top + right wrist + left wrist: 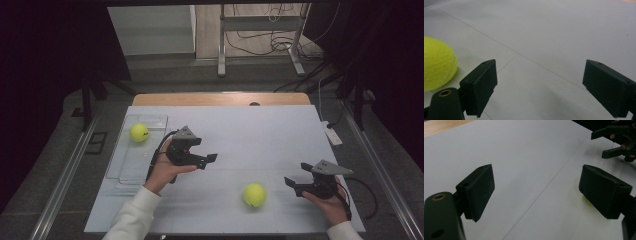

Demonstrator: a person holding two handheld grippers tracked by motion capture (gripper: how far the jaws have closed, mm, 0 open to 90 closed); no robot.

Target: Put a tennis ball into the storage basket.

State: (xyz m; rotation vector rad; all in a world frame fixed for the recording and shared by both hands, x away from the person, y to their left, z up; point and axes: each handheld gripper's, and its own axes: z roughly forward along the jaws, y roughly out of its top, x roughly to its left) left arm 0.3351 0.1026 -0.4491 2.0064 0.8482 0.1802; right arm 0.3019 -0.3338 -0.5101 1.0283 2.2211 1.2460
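Lying loose on the white table [280, 135], one yellow tennis ball [254, 194] sits between the two hands, nearer the right gripper [296, 184], just outside its left jaw; that gripper's jaws stand wide apart and empty, aimed past the ball. Left gripper [209, 161]: jaws parted, nothing between them, pointing across the table toward the ball, likely the next pick. Second ball [139, 132]: resting in the clear tray [121, 165] at the left edge, apparently the collecting place.

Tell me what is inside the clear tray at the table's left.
One tennis ball lies in the far end of the clear tray. The rest of the tray looks bare, and nothing covers it, so its floor shows through.
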